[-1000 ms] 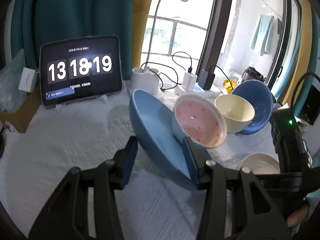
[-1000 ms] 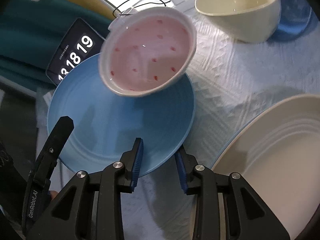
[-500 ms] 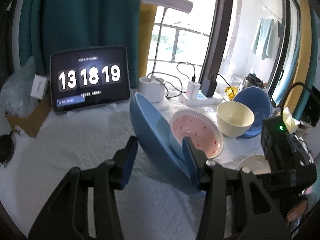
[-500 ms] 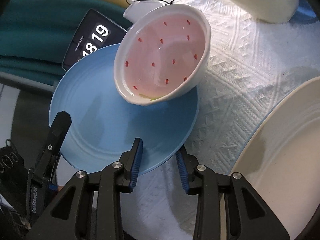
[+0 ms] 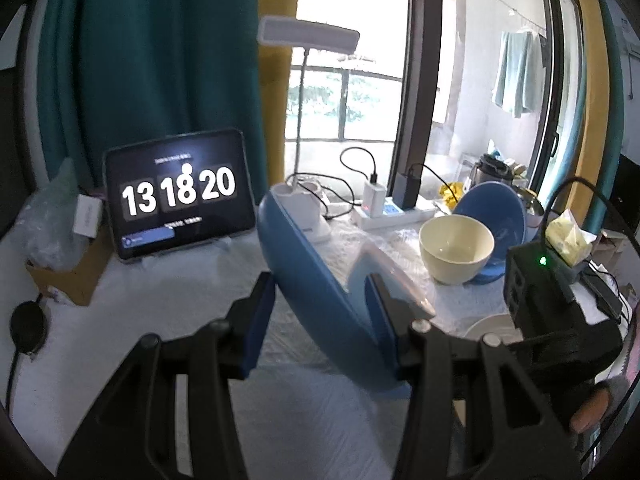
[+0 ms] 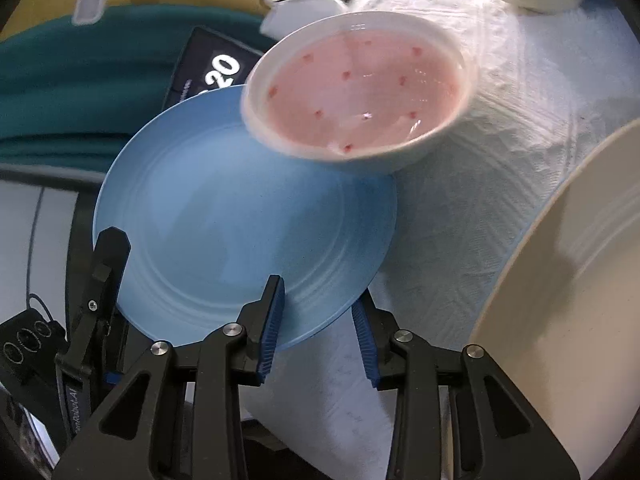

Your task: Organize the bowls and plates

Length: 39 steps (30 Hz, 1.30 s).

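My left gripper is shut on the rim of a light blue plate and holds it tilted above the table. My right gripper is shut on the same blue plate at another part of its rim. A white bowl with a pink spotted inside rests tilted against the plate's far edge; in the left wrist view it is a blur. A cream bowl leans on a dark blue bowl at the back right. A cream plate lies to the right.
A tablet clock stands at the back left on the white cloth. A desk lamp, chargers and cables line the window side. A cardboard box with plastic bags sits at far left.
Both grippers rose with the blue plate. The pink bowl slid farther toward the plate's far edge and is blurred by motion. The clock ticked from 19 to 20.
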### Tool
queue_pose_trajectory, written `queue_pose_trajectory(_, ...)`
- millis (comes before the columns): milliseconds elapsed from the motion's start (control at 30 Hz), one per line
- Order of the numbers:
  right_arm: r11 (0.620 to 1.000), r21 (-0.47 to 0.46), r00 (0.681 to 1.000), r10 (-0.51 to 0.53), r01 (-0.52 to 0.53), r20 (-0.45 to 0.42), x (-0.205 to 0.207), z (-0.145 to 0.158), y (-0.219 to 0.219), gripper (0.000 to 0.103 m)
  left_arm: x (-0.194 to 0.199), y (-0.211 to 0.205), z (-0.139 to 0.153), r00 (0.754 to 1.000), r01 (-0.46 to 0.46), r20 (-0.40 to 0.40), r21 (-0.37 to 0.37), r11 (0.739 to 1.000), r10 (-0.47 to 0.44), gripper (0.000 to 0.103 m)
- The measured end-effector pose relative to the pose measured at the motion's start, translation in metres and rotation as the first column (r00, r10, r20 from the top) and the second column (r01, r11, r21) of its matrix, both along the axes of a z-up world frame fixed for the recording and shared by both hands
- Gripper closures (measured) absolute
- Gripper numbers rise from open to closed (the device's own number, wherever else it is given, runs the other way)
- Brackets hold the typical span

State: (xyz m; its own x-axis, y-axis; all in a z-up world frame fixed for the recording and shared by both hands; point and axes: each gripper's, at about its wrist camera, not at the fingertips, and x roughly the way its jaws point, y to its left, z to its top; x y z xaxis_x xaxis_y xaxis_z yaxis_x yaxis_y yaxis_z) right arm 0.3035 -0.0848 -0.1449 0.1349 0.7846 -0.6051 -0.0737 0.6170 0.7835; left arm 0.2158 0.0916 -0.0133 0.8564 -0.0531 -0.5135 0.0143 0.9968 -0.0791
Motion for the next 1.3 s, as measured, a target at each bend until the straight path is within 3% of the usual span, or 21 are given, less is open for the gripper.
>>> queue_pose_trajectory(167,1.0,-0.02,1.0,0.008,-0.008,0.013,-0.001,0.003,0.012,0.066,-0.003,0.017,-0.012,0.998,-0.034,-0.044,-0.035,0.999,0.033,0.056)
queue_pose_trajectory(433,0.994,-0.042,0.994,0.102,-0.101,0.03,-0.012,0.003,0.047,0.065,-0.033,0.043,-0.016,0.992,-0.126,-0.031,-0.041,0.991,0.125,0.056)
queue_pose_trajectory(767,0.979,-0.117,0.976,0.18,-0.166,0.123,-0.03,0.018,0.078,0.066,-0.062,0.063,-0.018,0.981,-0.191,-0.025,-0.046,0.981,0.19,0.056)
queue_pose_trajectory(1033,0.974,-0.195,0.952,0.161,-0.111,0.26,-0.048,0.043,0.078,0.067,-0.068,0.058,-0.013,0.984,-0.18,-0.008,-0.025,0.983,0.179,0.056)
queue_pose_trajectory(1300,0.974,-0.224,0.937,0.116,-0.042,0.329,-0.054,0.052,0.057,0.071,-0.066,0.041,-0.011,0.989,-0.145,-0.007,-0.001,0.989,0.145,0.056)
